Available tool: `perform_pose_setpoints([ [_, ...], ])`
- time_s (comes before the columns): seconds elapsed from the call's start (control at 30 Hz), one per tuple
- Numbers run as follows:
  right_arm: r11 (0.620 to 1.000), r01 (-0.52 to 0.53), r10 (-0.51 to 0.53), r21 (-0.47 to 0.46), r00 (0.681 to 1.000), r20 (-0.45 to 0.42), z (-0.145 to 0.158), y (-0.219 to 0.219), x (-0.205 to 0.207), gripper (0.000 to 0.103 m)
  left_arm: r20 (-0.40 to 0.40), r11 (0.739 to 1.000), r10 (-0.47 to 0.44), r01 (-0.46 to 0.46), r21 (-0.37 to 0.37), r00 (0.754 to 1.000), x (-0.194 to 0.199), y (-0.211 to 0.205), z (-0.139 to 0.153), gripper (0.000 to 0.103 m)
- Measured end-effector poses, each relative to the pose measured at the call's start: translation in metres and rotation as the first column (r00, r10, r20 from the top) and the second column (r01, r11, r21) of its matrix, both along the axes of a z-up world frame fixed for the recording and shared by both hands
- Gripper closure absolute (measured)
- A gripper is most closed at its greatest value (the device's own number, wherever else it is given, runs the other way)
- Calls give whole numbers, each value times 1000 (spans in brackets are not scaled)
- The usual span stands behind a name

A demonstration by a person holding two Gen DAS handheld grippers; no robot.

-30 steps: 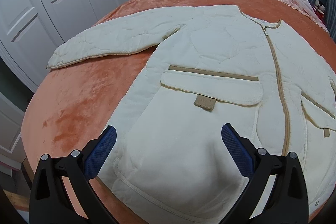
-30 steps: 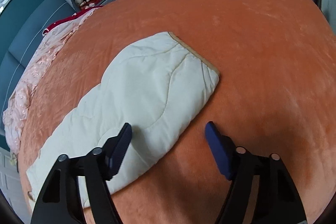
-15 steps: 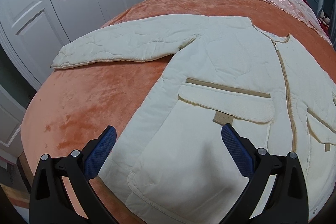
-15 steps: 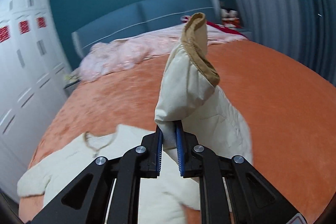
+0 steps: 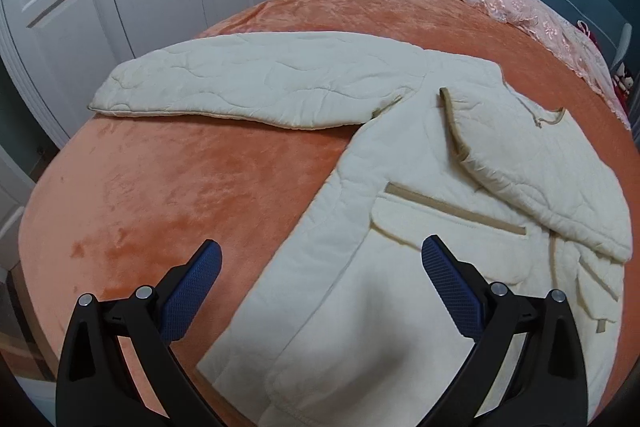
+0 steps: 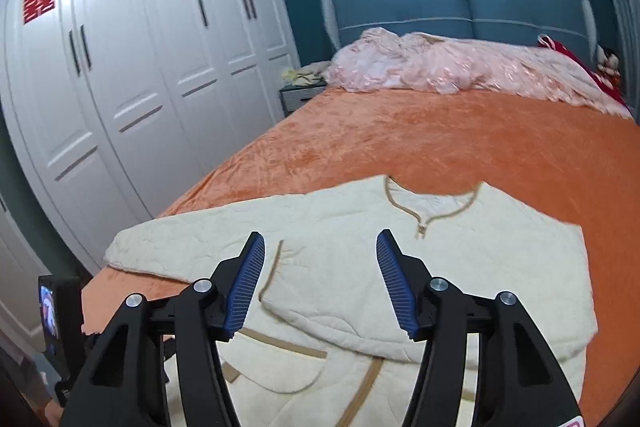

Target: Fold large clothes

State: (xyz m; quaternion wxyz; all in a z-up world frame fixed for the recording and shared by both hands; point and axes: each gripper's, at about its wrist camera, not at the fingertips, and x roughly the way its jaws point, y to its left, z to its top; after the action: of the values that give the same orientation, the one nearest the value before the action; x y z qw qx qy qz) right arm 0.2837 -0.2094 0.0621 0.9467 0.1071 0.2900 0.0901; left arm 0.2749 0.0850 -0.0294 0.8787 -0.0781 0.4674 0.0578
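Cream quilted jacket (image 5: 400,195) flat on orange bed (image 5: 200,195), centre-right of left wrist frame. One sleeve (image 5: 532,171) folded across chest; other sleeve (image 5: 256,83) stretched toward upper left. Left hand-held gripper (image 5: 320,291) wide, empty, above hem. Right hand-held gripper (image 6: 320,283) jaws just opening, nothing between, above folded sleeve.
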Motion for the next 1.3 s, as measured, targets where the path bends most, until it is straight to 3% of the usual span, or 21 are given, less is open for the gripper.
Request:
perform_pose_setpoints([
  [0.1,982,174,-166,78,981,-98,-30,-61,-23,46,-15,991,-18,16,-131,1000,21,-13,-4,5],
  [0.2,924,351,-312,150,921,-232,-71,-122,-40,44,-46,960,-28,14,-281,999,47,-31,-15,5],
  [0.3,855,460,-381,239,870,-313,-101,-164,-56,43,-86,928,-29,-5,-374,996,71,-52,-30,5],
  [0.4,800,518,-405,304,839,-363,-122,-189,-59,44,-109,901,-30,-20,-432,994,88,-67,-43,8],
  [0.43,775,531,-405,341,833,-377,-128,-195,-58,44,-115,896,-33,-22,-444,993,93,-71,-47,14],
  [0.5,733,552,-411,398,825,-387,-136,-203,-58,44,-119,898,-45,-12,-441,992,101,-78,-51,36],
  [0.57,694,579,-431,429,810,-397,-142,-213,-51,44,-131,909,-69,8,-416,989,109,-84,-51,78],
  [0.63,663,598,-446,451,799,-403,-148,-221,-43,48,-117,926,-80,31,-377,990,117,-86,-46,92],
  [0.67,643,608,-454,466,792,-407,-152,-226,-39,62,-95,931,-85,45,-363,992,120,-85,-40,94],
  [0.7,628,617,-460,474,786,-413,-155,-231,-36,82,-68,939,-87,59,-339,994,122,-85,-32,95],
  [0.73,621,618,-459,481,785,-416,-155,-235,-33,91,-38,946,-90,74,-317,995,124,-84,-24,96],
  [0.8,640,585,-466,499,811,-354,-138,-232,-31,94,36,952,-98,104,-287,995,126,-82,-4,97],
  [0.83,683,557,-479,472,830,-287,-119,-224,-33,94,68,954,-100,115,-278,993,126,-80,5,97],
  [0.9,779,517,-488,355,855,-173,-88,-202,-34,95,125,964,-103,130,-232,987,122,-78,17,97],
  [0.97,836,507,-486,208,862,-146,-86,-184,-30,95,126,976,-116,136,-168,985,120,-79,10,97],
  [1.03,848,518,-489,109,845,-215,-109,-179,-22,96,59,982,-130,137,-132,990,122,-82,-17,97],
  [1.1,839,537,-496,91,823,-277,-133,-183,-22,96,4,984,-136,135,-116,991,119,-85,-43,97],
  [1.2,830,548,-497,105,812,-306,-151,-189,-29,96,23,986,-151,153,-72,988,106,-89,-62,96],
  [1.3,840,540,-499,53,807,-314,-162,-185,-24,96,63,987,-162,162,-6,985,100,-96,-66,95],
])
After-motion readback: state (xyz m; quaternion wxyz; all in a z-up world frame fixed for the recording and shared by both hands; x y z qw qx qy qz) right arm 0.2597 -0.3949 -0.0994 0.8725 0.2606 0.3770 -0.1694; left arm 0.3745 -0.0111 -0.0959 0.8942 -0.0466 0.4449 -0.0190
